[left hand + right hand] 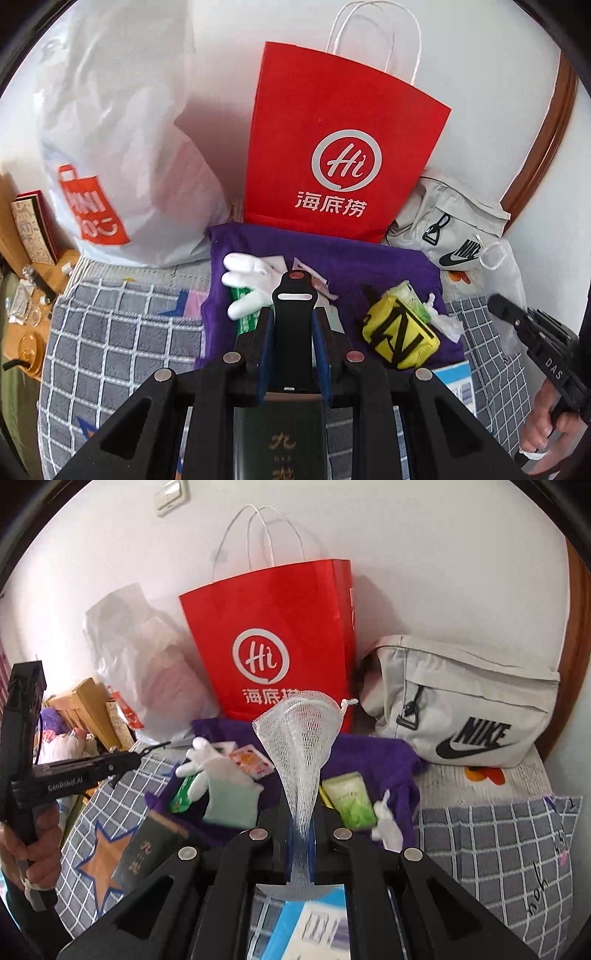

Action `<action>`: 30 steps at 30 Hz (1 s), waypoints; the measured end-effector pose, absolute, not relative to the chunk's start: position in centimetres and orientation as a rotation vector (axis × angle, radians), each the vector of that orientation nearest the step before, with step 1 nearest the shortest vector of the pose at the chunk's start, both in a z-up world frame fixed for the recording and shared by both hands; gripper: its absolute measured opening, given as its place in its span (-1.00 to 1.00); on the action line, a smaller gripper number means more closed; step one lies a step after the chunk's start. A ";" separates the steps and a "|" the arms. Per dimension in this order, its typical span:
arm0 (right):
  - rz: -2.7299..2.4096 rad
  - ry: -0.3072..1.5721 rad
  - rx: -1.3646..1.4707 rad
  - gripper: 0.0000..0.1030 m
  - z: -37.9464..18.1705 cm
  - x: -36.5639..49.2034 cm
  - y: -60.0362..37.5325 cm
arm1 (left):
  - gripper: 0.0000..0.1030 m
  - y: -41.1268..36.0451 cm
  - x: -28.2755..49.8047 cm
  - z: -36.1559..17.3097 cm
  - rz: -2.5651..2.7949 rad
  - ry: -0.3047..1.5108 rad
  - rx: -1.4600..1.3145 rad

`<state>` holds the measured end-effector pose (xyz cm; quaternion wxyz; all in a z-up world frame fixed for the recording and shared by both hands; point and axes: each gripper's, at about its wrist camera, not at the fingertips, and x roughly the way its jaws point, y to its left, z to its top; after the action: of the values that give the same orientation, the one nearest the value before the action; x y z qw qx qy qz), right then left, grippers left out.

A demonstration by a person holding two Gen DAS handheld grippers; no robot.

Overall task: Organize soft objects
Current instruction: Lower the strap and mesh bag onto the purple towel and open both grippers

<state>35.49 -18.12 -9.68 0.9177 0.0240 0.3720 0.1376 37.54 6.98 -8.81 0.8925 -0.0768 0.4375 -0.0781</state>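
My left gripper [293,317] is shut on a flat black strap-like piece [294,299] with a red dot and a white slot. My right gripper [301,819] is shut on a white mesh net [299,746] that fans out upward from the jaws. Both hover over a purple cloth [369,266] spread on the bed. On that cloth lie a white glove [245,284], a yellow pouch [400,332] with black bands, and a green tissue pack [349,799]. The right gripper [496,302] shows at the right edge of the left wrist view, in a hand.
A red paper bag [332,147] stands against the wall, between a white plastic bag [122,129] and a grey Nike bag [461,701]. A dark green book [147,849] and a blue box [314,923] lie on the checked bedding [480,849]. A wooden side table [22,258] stands at left.
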 end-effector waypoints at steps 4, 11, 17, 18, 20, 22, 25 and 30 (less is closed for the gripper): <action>0.284 0.756 0.050 -0.88 -9.3 38.2 -17.9 | -0.61 6.2 39.7 -8.9 -0.172 0.909 -0.151; 0.282 0.791 0.051 -0.88 -11.5 41.0 -18.5 | -0.61 5.7 42.6 -10.5 -0.160 0.913 -0.139; 0.259 0.860 0.072 -0.88 -14.4 43.0 -19.8 | -0.61 5.4 43.8 -12.6 -0.172 0.953 -0.138; 0.260 0.873 0.068 -0.88 -14.9 43.2 -20.0 | -0.61 5.3 43.9 -12.6 -0.178 0.949 -0.131; 0.257 0.900 0.069 -0.88 -15.7 43.7 -20.3 | -0.61 5.1 44.3 -12.8 -0.176 0.942 -0.124; 0.255 0.918 0.079 -0.87 -16.4 44.0 -20.5 | -0.61 5.1 44.7 -13.1 -0.170 0.953 -0.119; 0.277 0.957 0.080 -0.87 -17.6 44.3 -20.5 | -0.61 5.0 45.0 -14.1 -0.167 0.982 -0.121; 0.291 1.015 0.082 -0.82 -19.1 44.9 -19.9 | -0.61 5.3 45.3 -14.6 -0.157 1.000 -0.134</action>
<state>44.85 -19.91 -19.07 0.8630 0.0392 0.4843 0.1386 45.32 5.33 -14.61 0.8725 -0.0640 0.4786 -0.0751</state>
